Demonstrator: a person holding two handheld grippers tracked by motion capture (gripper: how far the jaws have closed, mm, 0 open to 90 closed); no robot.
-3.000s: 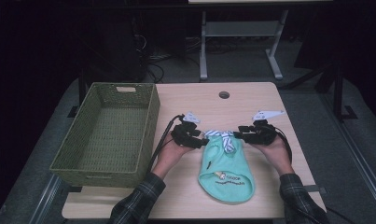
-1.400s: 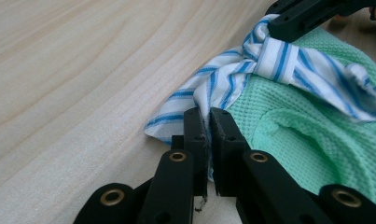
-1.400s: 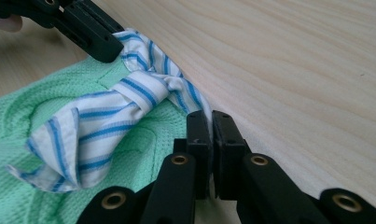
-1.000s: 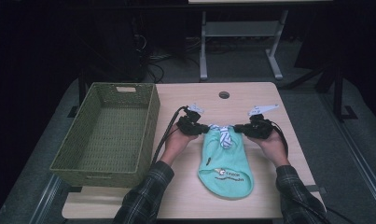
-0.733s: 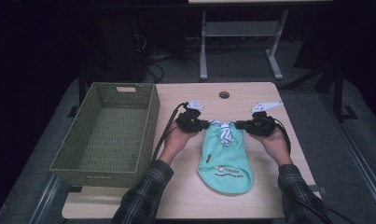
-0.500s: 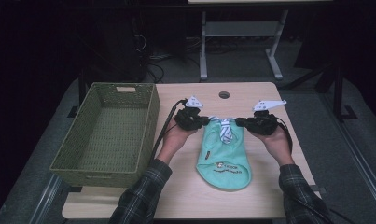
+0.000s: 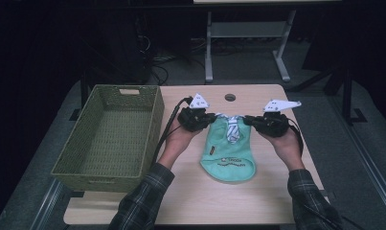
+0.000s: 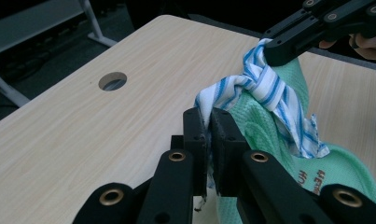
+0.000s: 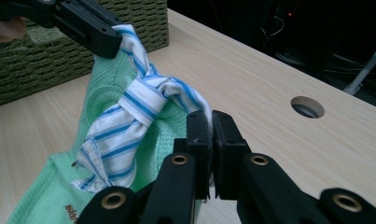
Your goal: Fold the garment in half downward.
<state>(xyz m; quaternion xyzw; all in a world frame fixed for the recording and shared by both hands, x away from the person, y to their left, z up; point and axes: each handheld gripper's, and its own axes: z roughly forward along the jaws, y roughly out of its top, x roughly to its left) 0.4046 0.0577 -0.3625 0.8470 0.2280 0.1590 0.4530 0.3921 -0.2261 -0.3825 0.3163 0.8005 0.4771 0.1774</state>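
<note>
A mint-green bib [image 7: 230, 152] with a blue-and-white striped tie [image 7: 232, 127] knotted at its collar hangs between both grippers, its lower end on the table [image 7: 195, 196]. My left gripper [image 7: 210, 118] is shut on the collar's left end; in the left gripper view the bib [image 8: 269, 140] and its tie [image 8: 265, 91] sit pinched at the left gripper [image 8: 210, 119]. My right gripper [image 7: 248, 120] is shut on the right end; in the right gripper view the right gripper [image 9: 210, 122] clamps the tie [image 9: 143, 100] and the bib [image 9: 106, 93].
An empty green woven basket [image 7: 80, 167] stands on the table's left side, also visible as the basket [image 9: 31, 60]. A round cable hole [image 7: 230, 97] lies behind the grippers. Black cables trail from both grippers. A grey desk frame [image 7: 243, 38] stands beyond the table.
Both grippers have risen and moved toward the table's far side, lifting the bib's collar end; the bib has slid along with them and now hangs stretched from the two grips.
</note>
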